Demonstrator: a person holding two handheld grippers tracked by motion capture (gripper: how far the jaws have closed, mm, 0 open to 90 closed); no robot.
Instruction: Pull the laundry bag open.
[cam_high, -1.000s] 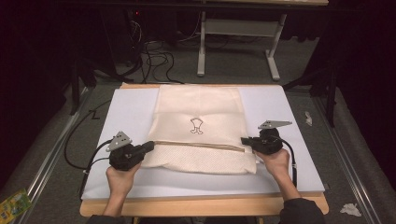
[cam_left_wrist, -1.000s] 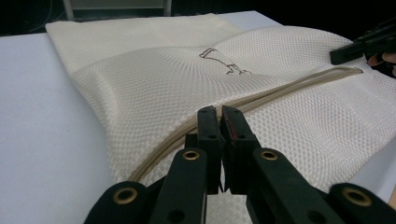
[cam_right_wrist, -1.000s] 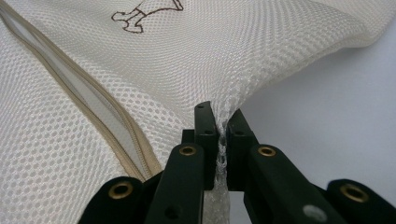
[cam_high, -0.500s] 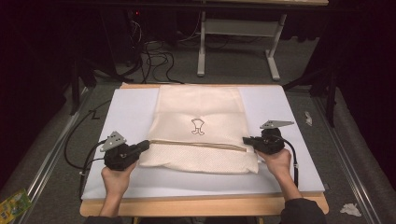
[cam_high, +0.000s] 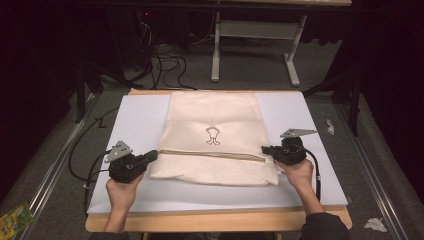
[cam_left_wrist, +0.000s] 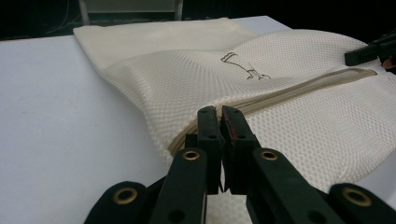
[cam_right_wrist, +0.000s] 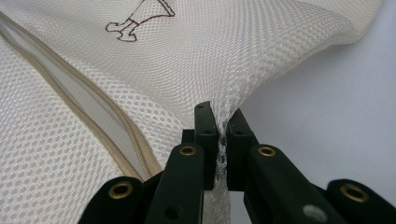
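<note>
I hold a gripper in each hand, one at either end of the cream mesh bag (cam_high: 215, 135) that lies flat in the middle of the white mat (cam_high: 135, 120). My left gripper (cam_high: 152, 156) sits at the bag's left edge, right where the tan zipper (cam_high: 210, 154) begins; its jaws are closed tight together with their tips on that edge, though from the left gripper view (cam_left_wrist: 219, 119) I cannot tell for certain whether any mesh is caught between them. My right gripper (cam_high: 265, 149) is at the bag's right edge, at the zipper's other end, and in the right gripper view (cam_right_wrist: 219, 121) its jaws are clamped on a pinch of the mesh, which rises in a small peak out of the grip. The zipper runs across the bag from one gripper to the other, and it gapes a little near my right gripper. A small brown outline drawing (cam_high: 213, 135) sits on the bag just beyond the zipper.
</note>
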